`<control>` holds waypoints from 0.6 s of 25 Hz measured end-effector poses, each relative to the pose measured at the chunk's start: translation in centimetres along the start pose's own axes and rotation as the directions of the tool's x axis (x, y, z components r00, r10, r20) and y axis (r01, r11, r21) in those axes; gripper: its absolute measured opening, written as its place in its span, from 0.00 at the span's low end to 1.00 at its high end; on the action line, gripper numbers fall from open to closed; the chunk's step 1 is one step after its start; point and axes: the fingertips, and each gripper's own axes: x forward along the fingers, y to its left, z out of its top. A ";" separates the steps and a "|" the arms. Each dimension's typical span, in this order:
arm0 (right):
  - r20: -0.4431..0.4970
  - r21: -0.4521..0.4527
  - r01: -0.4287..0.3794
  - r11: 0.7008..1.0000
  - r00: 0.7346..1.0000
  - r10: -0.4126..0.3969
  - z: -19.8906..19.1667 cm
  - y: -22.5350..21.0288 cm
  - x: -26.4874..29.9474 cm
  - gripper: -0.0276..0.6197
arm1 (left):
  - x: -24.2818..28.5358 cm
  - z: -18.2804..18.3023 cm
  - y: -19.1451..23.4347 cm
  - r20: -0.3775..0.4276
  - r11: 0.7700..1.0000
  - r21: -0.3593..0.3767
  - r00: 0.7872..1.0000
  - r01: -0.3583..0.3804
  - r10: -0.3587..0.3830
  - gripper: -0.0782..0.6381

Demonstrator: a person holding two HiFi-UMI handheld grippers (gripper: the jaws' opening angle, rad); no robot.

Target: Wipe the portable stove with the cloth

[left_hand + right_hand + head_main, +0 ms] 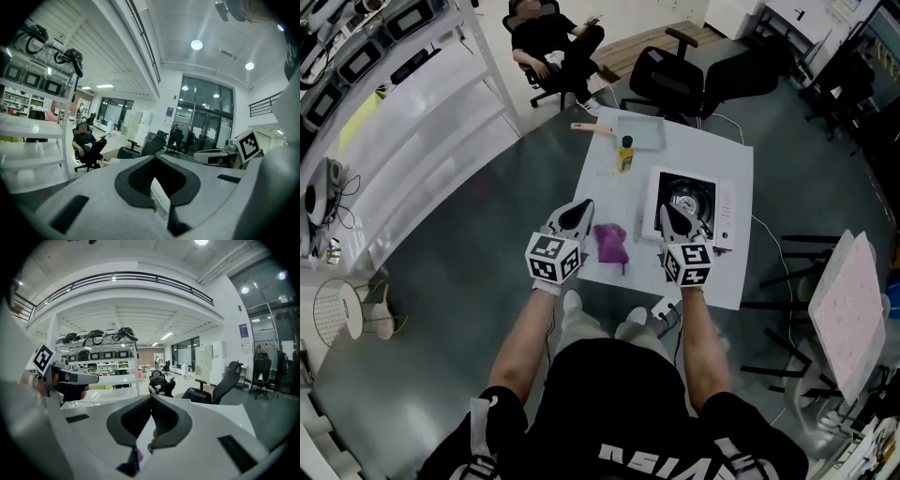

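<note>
- Shelving [412, 112] of pale metal bars stands on the grey floor, well to the left of the portable stove [701, 190].
- The left gripper [585, 206] has a smooth white shell and black ridged pads. It hangs over the white table [609, 183], left of the stove. Its jaws are pressed tip to tip, with nothing caught between them.
- The cloth [610, 242] is purple, soft and crumpled into a loose lump. It lies on the table just left of the stove, between the two grippers and apart from both in the head view.
- A small yellow bottle [625, 155] with a dark cap stands upright beyond the stove's far left corner.
- Past the bottle lies a shallow rectangular tray [641, 131] of pale blue, with a wooden-handled brush [591, 128] on its left.
- The right gripper [666, 210] has the same white shell. In the head view it overlaps the stove's near left corner. Its jaws are fully closed and empty. Whether it touches the stove cannot be told.
- The stove itself is a flat white square casing with a round dark burner ring in the middle. A narrow control strip runs along its right side.
- A pink panel [848, 309], speckled and foam-like, leans well to the right of the stove.
</note>
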 end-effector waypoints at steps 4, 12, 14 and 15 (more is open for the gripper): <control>-0.009 0.016 0.005 1.000 1.000 -0.005 -0.9 0.8 0.7 0.05 | -0.1 -0.3 0.9 0.001 1.000 0.001 1.000 0.011 -0.011 0.12; -0.015 0.055 0.028 0.998 1.000 -0.028 -3.0 2.5 1.8 0.06 | 0.2 -2.4 2.5 -0.031 0.998 0.013 0.997 0.068 -0.067 0.12; -0.030 0.060 0.025 0.998 0.999 -0.024 -3.8 3.3 2.4 0.06 | 0.0 -2.9 3.2 -0.045 0.997 0.013 0.996 0.079 -0.078 0.12; -0.038 0.059 0.025 0.998 0.999 -0.023 -4.3 3.7 2.8 0.06 | -0.1 -3.1 3.7 -0.053 0.997 0.014 0.995 0.082 -0.081 0.12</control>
